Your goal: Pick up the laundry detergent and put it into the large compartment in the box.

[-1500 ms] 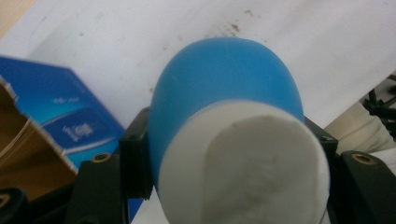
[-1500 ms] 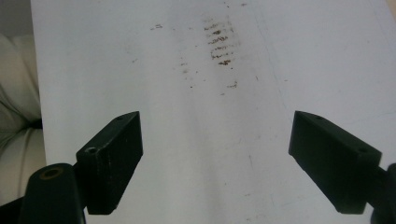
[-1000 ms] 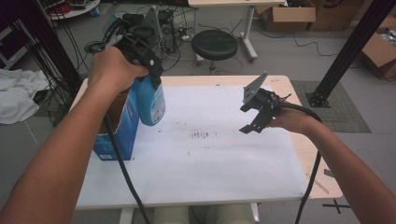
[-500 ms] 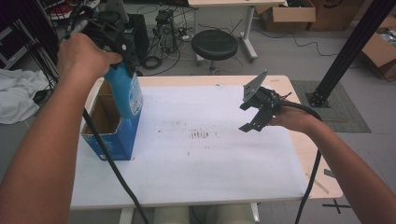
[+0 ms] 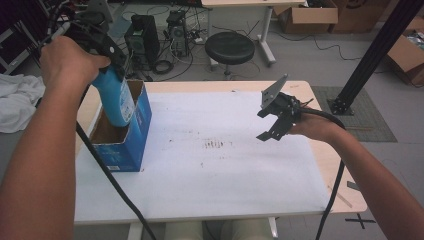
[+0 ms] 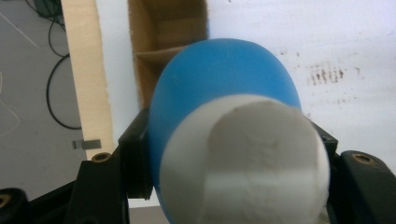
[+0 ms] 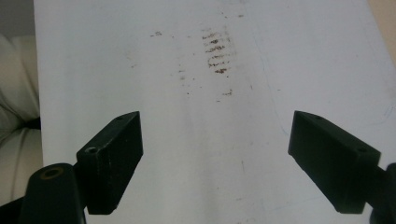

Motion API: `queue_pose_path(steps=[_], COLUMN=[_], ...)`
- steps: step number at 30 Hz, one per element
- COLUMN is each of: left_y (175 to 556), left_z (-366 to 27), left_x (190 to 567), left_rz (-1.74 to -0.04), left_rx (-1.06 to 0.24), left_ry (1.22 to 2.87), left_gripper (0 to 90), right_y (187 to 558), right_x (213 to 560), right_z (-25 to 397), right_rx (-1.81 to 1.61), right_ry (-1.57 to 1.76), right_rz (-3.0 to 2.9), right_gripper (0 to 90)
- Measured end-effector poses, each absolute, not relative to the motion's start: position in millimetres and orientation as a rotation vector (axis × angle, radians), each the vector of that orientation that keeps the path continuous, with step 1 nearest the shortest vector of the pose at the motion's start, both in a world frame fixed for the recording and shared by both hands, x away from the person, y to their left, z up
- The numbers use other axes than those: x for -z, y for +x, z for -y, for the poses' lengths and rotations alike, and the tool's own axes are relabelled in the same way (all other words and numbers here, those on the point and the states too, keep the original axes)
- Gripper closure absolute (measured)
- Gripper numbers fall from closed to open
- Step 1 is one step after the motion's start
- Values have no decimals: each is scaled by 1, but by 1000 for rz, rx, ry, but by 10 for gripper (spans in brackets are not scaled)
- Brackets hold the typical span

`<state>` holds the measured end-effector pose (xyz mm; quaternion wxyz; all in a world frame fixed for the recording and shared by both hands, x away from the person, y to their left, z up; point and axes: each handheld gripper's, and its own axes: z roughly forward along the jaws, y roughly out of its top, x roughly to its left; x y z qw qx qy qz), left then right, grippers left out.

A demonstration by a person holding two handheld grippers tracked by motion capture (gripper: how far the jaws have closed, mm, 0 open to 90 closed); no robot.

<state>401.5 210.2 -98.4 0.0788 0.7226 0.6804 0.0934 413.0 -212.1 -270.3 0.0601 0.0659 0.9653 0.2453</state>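
Note:
A blue bottle (image 5: 116, 100) with a white cap (image 6: 245, 158) hangs upright, its lower end inside the open top of a blue cardboard box (image 5: 131, 135) at the table's left. My left gripper (image 5: 107, 52) is shut on the bottle's upper part, and its black jaws press both sides of the bottle (image 6: 224, 79) in the left gripper view. The box's brown inside (image 6: 163, 28) lies below the bottle. My right gripper (image 5: 270, 125) hovers over the right half of the table, open, with nothing between its jaws (image 7: 215, 163).
The white table sheet (image 5: 225, 175) carries brown smudges (image 5: 216, 145) at its middle. A wooden table edge (image 5: 330, 150) runs along the right. A black stool (image 5: 230, 47), computer towers (image 5: 141, 37) and cardboard boxes (image 5: 310, 20) stand on the floor beyond. White cloth (image 5: 15, 105) lies at far left.
My left gripper has carried the blue bottle left from beside the box and lowered it into the box's open top. The right gripper has stayed still.

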Motion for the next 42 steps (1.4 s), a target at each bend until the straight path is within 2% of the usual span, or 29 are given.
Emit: queue_pose_path(steps=[20,42], left_y=[409,419], left_z=[-239,-250], left_x=[136,237], left_rz=[-2103,-2138], left_rx=[-303,-208], left_ry=[2111,2147], left_gripper=[381,381], right_y=[415,415], right_x=[274,281], right_z=[214,219], right_rx=[-737,-740], right_ry=[218,244], right_rz=[-2930,-2939], right_gripper=[175,175])
